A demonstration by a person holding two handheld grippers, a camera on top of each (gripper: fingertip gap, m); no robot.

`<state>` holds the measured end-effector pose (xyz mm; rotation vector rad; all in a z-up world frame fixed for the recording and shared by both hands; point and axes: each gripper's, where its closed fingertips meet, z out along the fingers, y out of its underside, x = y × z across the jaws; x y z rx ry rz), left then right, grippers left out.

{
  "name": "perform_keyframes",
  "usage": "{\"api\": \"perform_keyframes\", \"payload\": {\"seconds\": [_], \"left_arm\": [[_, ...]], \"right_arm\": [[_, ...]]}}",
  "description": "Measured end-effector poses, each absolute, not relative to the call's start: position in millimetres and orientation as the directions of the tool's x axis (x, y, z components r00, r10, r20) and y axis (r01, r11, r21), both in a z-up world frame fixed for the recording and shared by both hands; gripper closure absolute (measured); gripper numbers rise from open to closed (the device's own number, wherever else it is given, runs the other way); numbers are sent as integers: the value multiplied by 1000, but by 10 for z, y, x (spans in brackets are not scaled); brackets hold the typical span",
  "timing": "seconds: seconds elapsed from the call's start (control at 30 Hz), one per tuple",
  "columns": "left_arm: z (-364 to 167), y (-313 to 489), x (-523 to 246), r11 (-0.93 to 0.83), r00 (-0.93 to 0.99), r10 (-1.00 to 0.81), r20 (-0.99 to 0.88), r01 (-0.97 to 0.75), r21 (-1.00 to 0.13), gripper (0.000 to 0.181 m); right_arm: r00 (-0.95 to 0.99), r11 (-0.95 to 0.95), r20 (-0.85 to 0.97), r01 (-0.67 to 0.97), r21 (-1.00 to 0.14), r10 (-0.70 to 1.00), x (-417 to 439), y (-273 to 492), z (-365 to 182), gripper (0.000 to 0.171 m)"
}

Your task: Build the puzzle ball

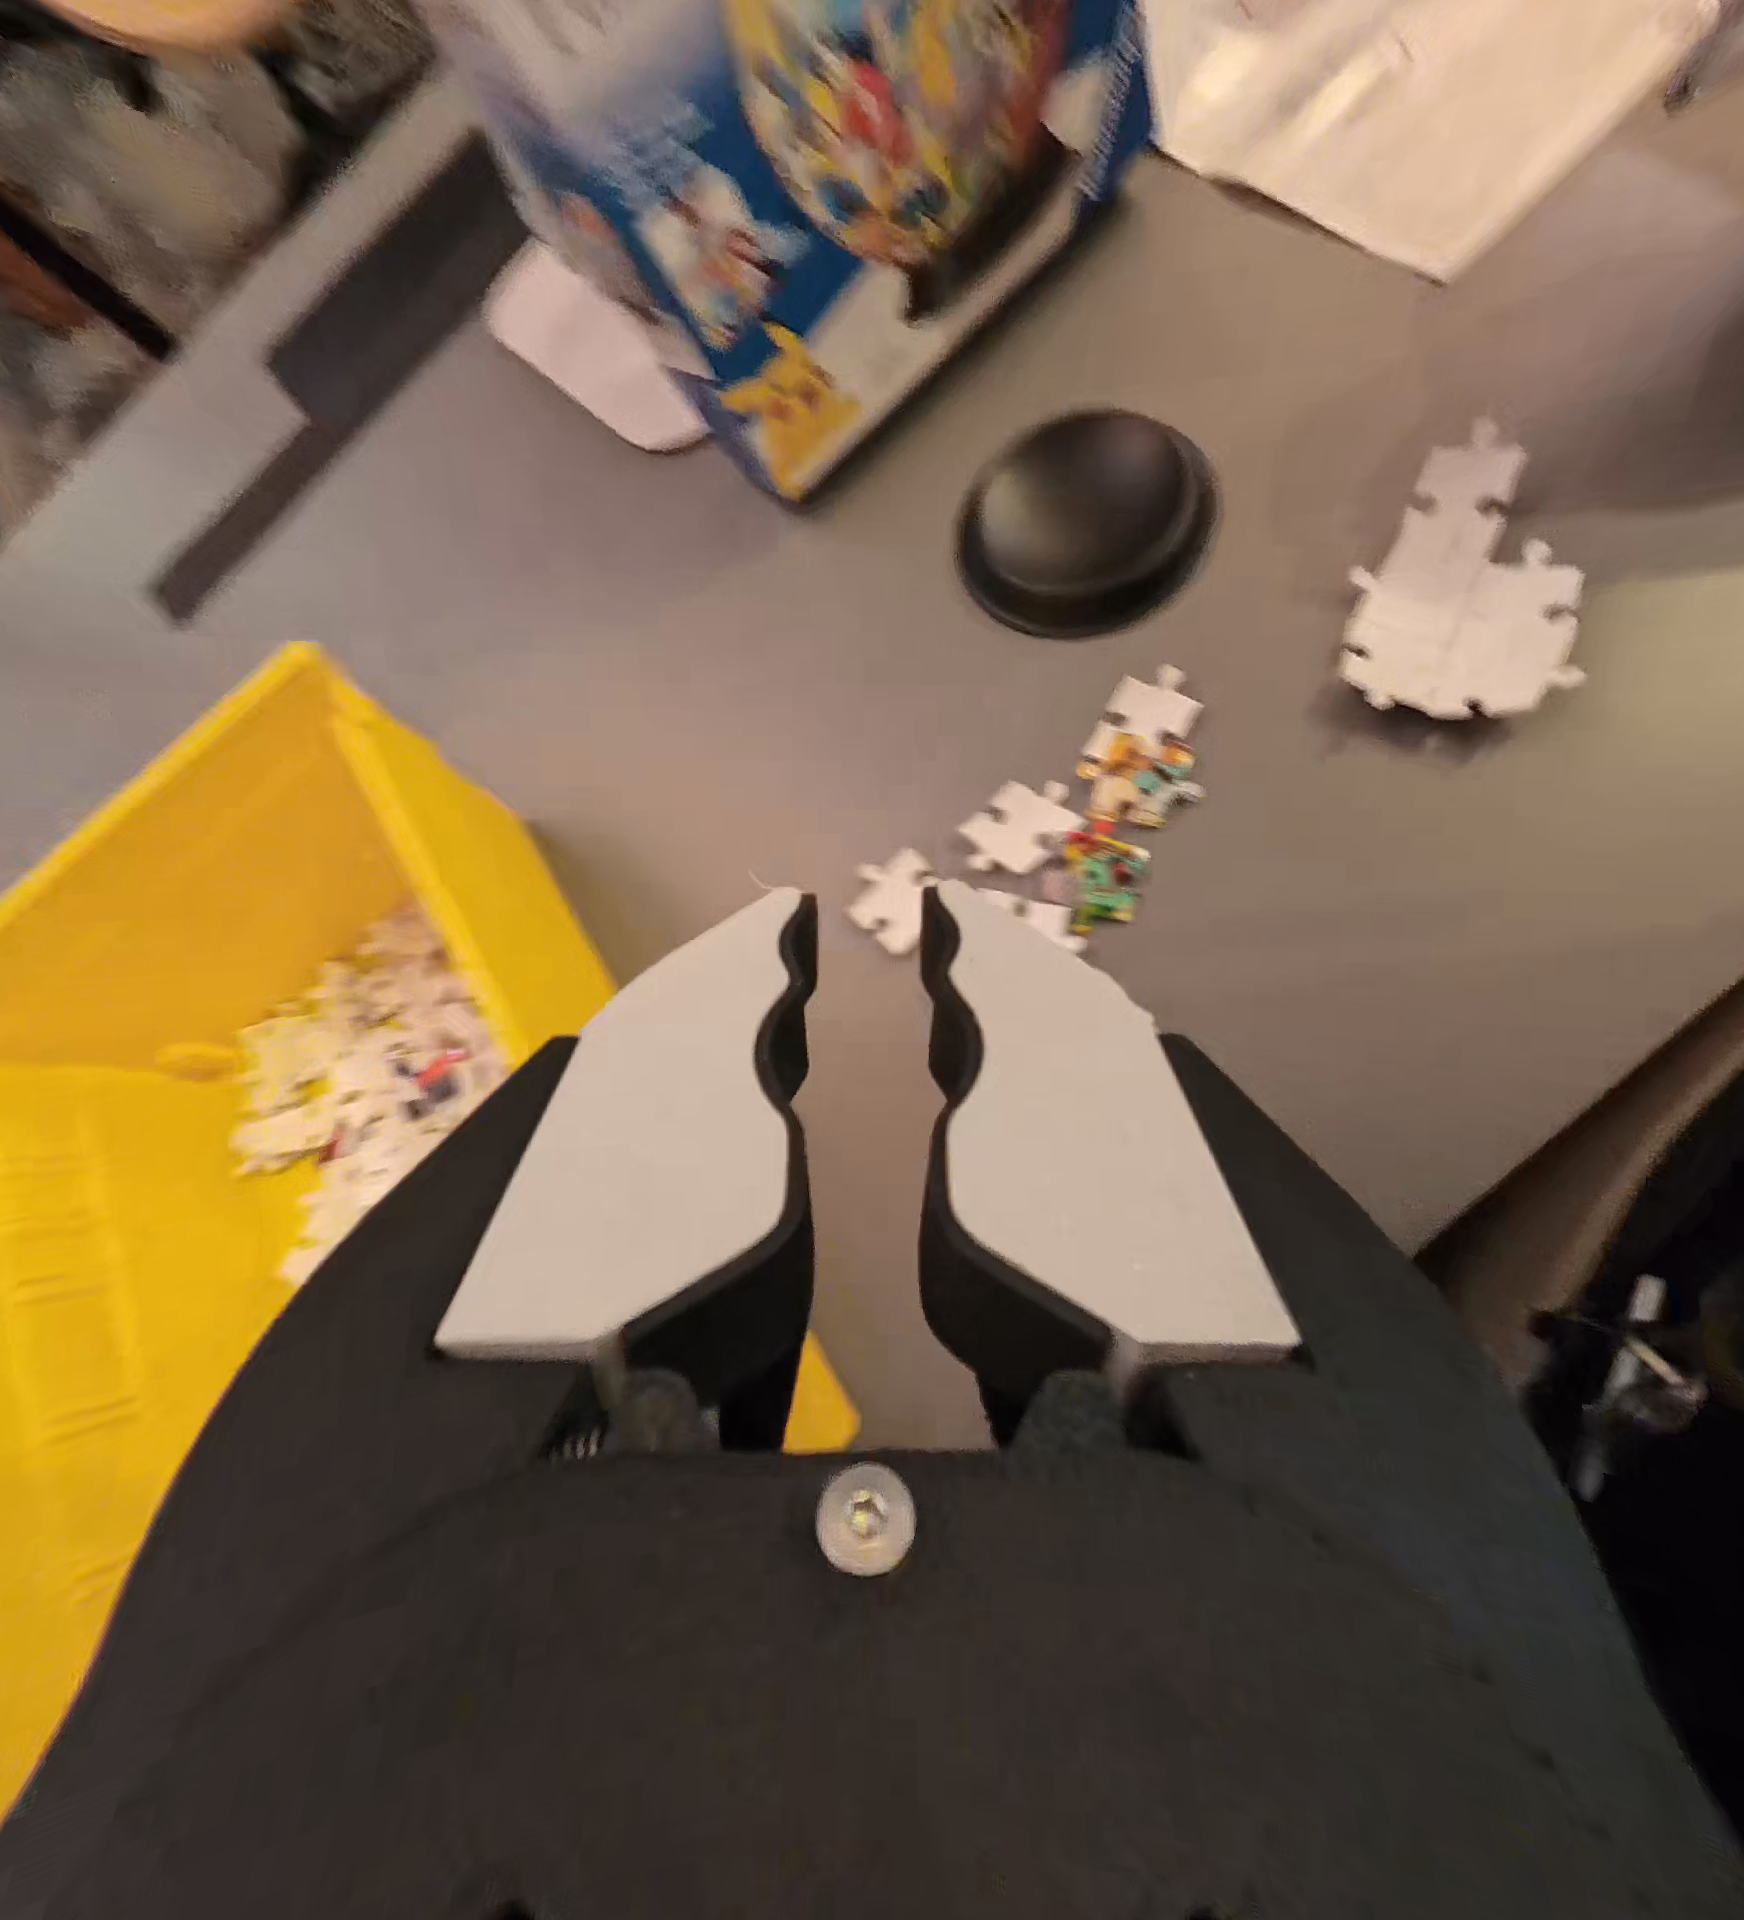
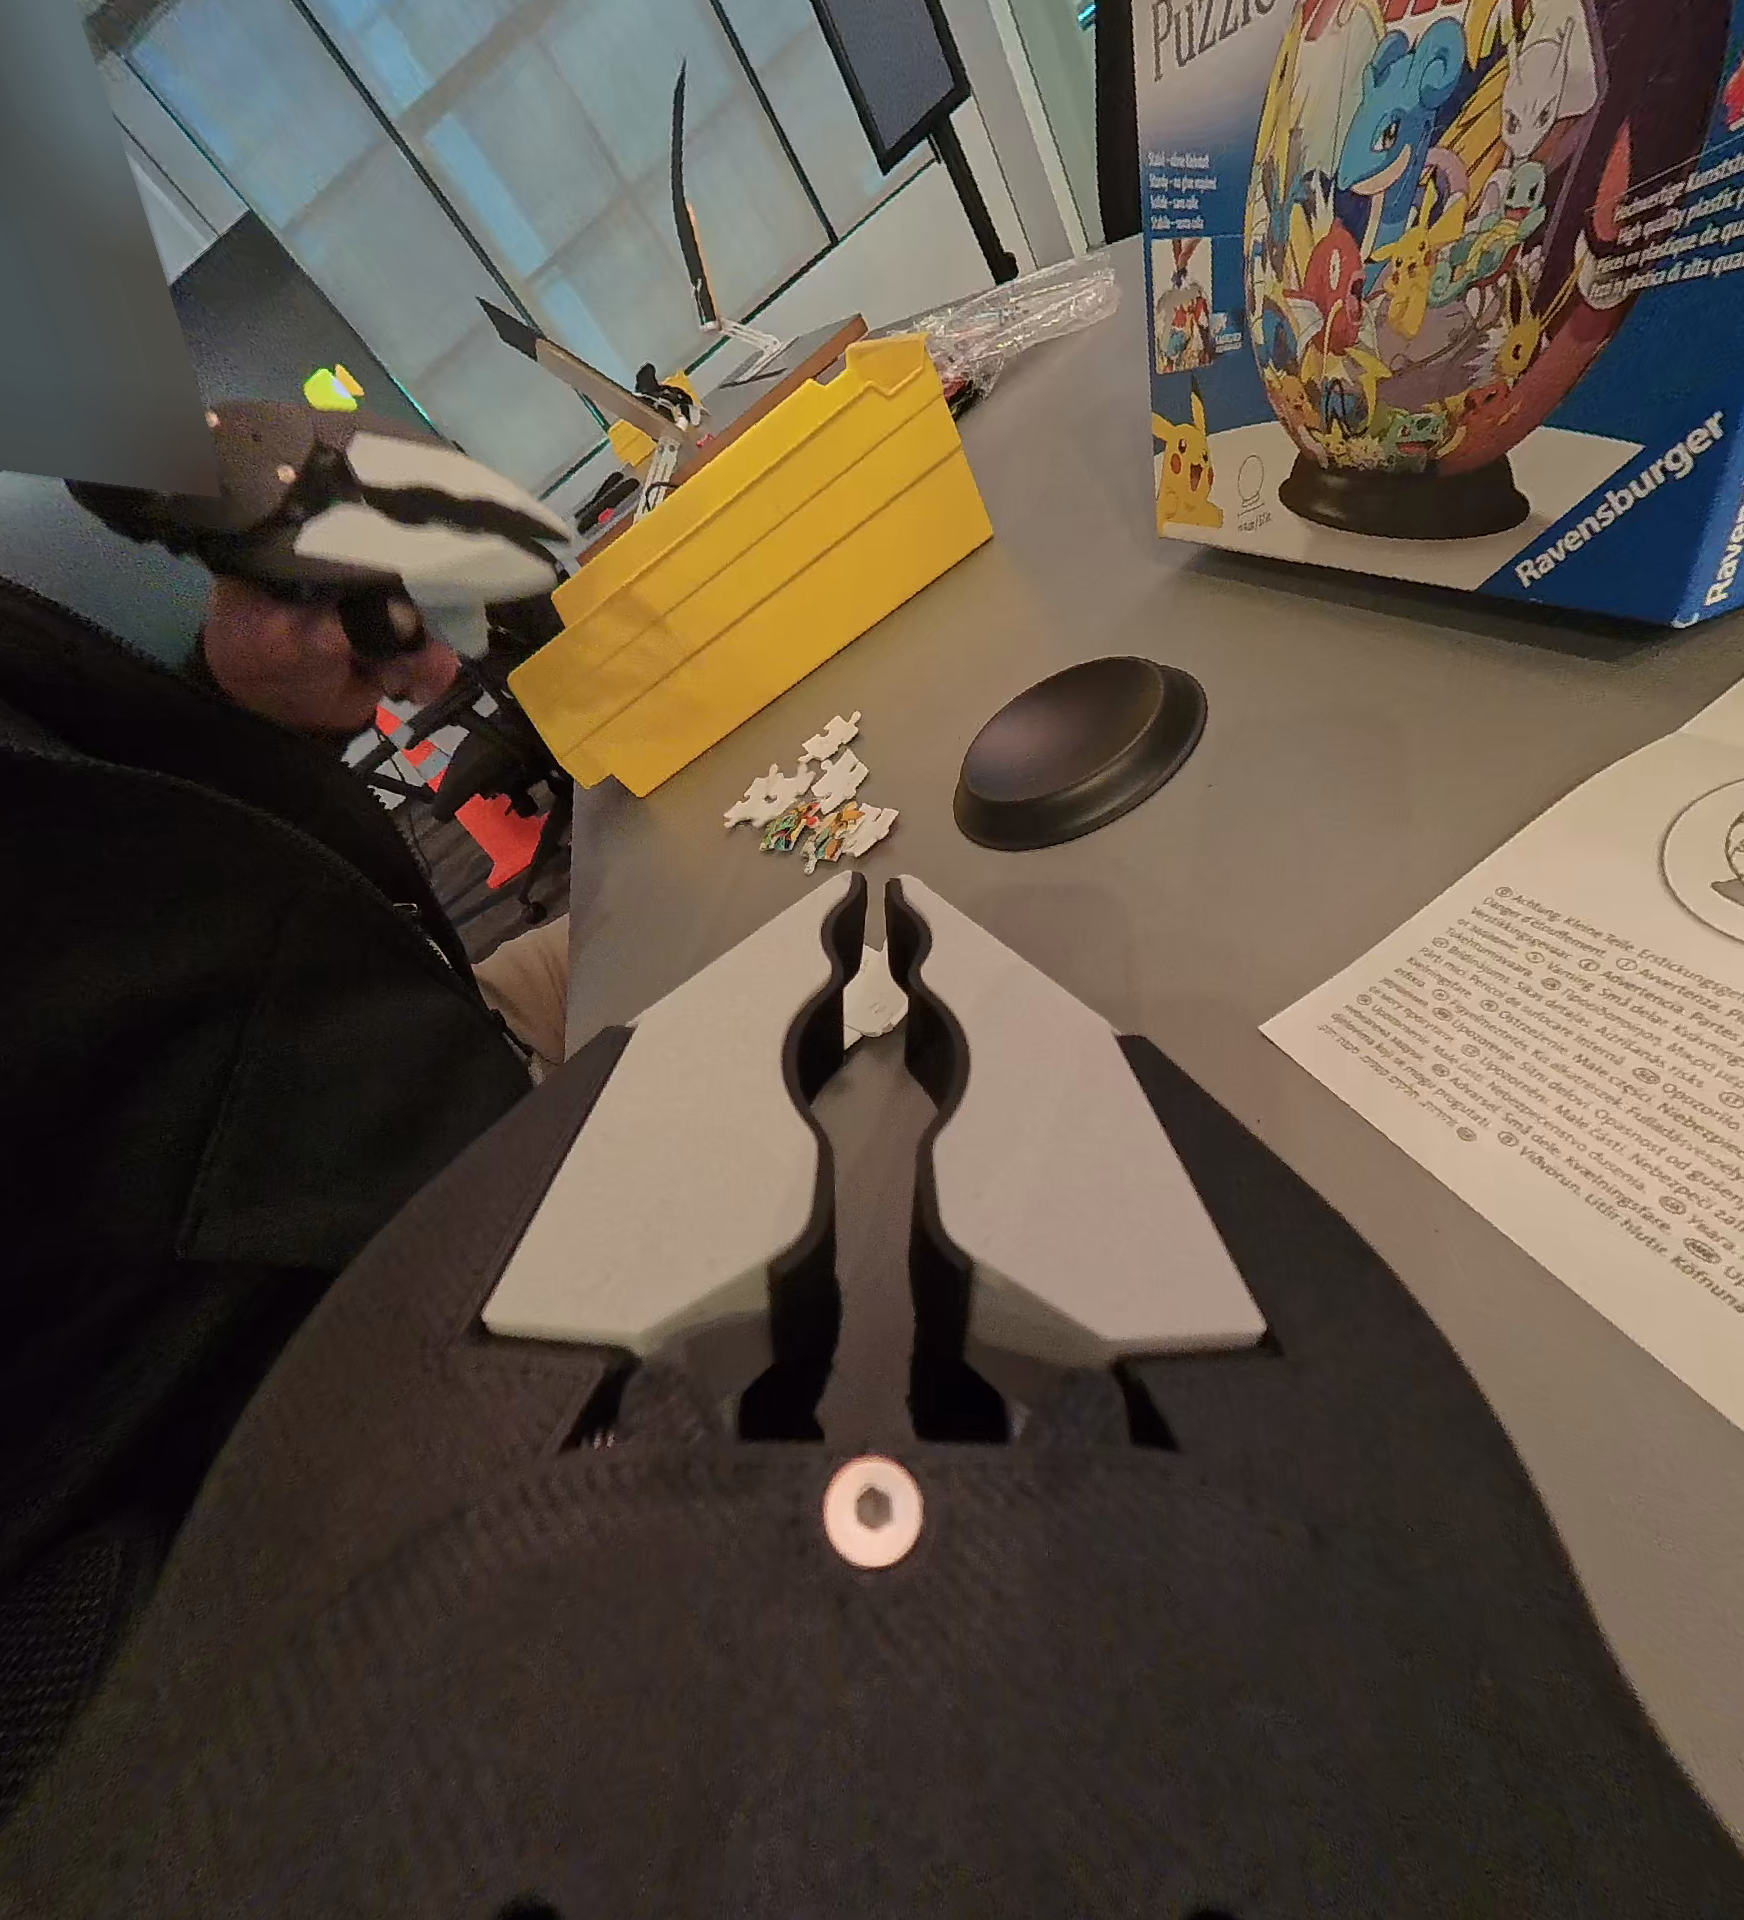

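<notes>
The left gripper (image 1: 869, 909) has its fingers set apart with bare table showing through the gap and nothing between them; it hangs above the grey table (image 1: 639, 665), its tips just short of a small scatter of loose puzzle pieces (image 1: 1076, 821), some white side up, some showing their printed colours. The right gripper (image 2: 875, 894) has its fingers drawn nearly together, and a white puzzle piece (image 2: 873, 1000) sits in the narrow slot between them, apparently pinched, though the contact itself is partly hidden by the black pads. Beyond the loose pieces a black dish-shaped stand (image 1: 1086, 520) rests on the table. Off to the right of it in the left wrist view lies a curved assembled section (image 1: 1460, 613) of joined pieces, white side up. To the left a yellow bin (image 1: 224, 935) holds a heap of further pieces. Behind the stand is the blue puzzle box (image 2: 1491, 312) with the colourful ball printed on it, and a printed instruction sheet (image 2: 1595, 1039) lies flat on the table at the right of the right wrist view. A person in a dark jacket (image 2: 172, 987) holds the left gripper at that view's left edge.
</notes>
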<state>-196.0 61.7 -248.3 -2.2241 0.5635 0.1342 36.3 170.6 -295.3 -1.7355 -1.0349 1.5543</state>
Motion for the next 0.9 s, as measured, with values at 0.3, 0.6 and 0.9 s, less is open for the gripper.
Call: {"api": "perform_keyframes", "payload": {"seconds": [0.3, 0.6, 0.9], "left_arm": [[-3048, 518, -3851, -827, 954, -119, -274, -248, -504, 139], [-3755, 639, -3897, -916, 993, -116, -35, -120, -382, 126], [-3722, 676, -3916, -912, 996, -62, 68, -29, -408, 162]], "right_arm": [[25, -529, -533, 169, -831, 845, 359, 1710, -2962, 169], [43, -538, -540, 184, -823, 841, 345, 1727, -2998, 169], [55, -545, -546, 195, -815, 836, 336, 1740, -3025, 169]]}}
